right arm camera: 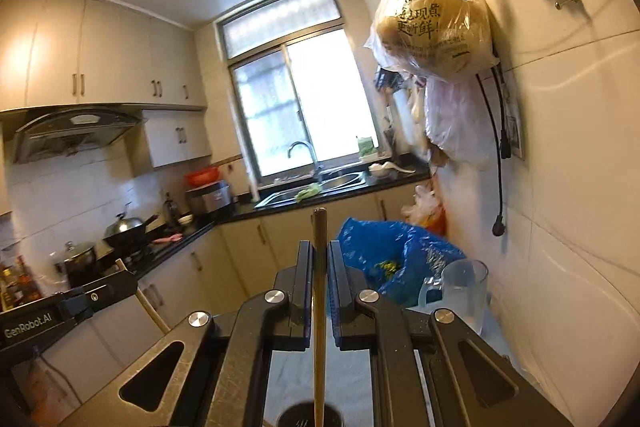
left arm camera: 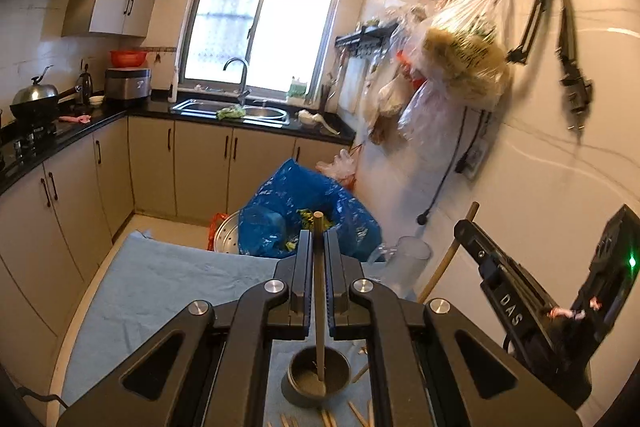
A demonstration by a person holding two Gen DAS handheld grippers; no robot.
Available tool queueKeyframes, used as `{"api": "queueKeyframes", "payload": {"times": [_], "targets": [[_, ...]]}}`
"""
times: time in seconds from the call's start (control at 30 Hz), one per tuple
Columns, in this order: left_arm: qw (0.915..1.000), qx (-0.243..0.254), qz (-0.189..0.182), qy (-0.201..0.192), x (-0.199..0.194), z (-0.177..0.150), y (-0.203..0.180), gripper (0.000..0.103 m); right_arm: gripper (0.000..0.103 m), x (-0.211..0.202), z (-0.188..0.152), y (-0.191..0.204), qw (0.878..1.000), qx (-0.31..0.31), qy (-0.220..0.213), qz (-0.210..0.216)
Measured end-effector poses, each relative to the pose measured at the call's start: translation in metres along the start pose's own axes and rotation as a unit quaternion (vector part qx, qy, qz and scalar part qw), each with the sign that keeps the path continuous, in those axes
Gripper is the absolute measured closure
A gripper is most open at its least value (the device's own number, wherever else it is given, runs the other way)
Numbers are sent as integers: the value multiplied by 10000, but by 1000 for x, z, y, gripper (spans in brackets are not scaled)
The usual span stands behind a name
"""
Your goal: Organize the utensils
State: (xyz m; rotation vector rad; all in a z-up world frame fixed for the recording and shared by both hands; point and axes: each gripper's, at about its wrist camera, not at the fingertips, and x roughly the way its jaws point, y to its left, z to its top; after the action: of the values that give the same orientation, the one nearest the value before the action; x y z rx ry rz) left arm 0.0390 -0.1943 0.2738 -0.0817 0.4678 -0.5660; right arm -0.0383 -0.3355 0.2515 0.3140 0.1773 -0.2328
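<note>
My left gripper is shut on a wooden chopstick that runs up between its pads. The stick's lower end shows over the mouth of a dark round holder on the pale blue cloth. To the right, my right gripper carries a second chopstick. In the right wrist view my right gripper is shut on its chopstick, above the dark holder. My left gripper with its stick is at the left. Several loose wooden sticks lie on the cloth.
A clear plastic jug stands on the cloth by the right wall. Behind the table sits a blue plastic bag with scraps. Hanging bags crowd the tiled right wall. Counters, stove and sink line the far side.
</note>
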Motion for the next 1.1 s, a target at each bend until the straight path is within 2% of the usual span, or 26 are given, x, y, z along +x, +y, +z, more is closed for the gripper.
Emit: {"api": "queueKeyframes", "payload": {"times": [0.13,0.2,0.3,0.4,0.47,0.5,0.53,0.57,0.6,0.63,0.8,0.9,1.0,1.1], "targets": [[9992,44,229,315,44,-12,1,98,95,33,-23,-8,9994,93,292,-152],[9974,-24,241,671,68,-23,6,98,95,48,-39,-11,9981,80,584,-172],[9934,-228,216,1106,90,-39,15,98,95,60,-58,-13,9957,-32,909,-192],[9917,-339,207,1226,94,-50,22,98,95,69,-71,-20,9931,-47,1148,-226],[9919,-320,200,1213,91,-51,23,93,95,75,-75,-26,9917,15,1266,-228],[9922,-310,188,1192,89,-51,23,84,93,76,-76,-29,9912,46,1297,-252],[9928,-307,189,1140,85,-50,23,74,86,78,-75,-32,9907,78,1329,-270],[9937,-308,207,1055,79,-49,23,70,80,79,-74,-34,9903,117,1356,-268],[9944,-312,223,982,73,-48,23,64,67,79,-73,-36,9901,164,1371,-259],[9952,-308,234,895,67,-46,23,63,62,77,-72,-39,9901,220,1360,-263],[9972,-146,261,691,32,-44,20,59,59,57,-64,-38,9910,200,1299,-237],[9978,46,357,562,8,-51,18,47,50,35,-61,-37,9917,173,1259,-193],[9972,217,536,485,-17,-69,20,40,42,12,-67,-37,9911,52,1321,-174],[9955,294,653,619,-30,-95,24,37,36,-8,-86,-41,9877,-52,1545,-239]]}}
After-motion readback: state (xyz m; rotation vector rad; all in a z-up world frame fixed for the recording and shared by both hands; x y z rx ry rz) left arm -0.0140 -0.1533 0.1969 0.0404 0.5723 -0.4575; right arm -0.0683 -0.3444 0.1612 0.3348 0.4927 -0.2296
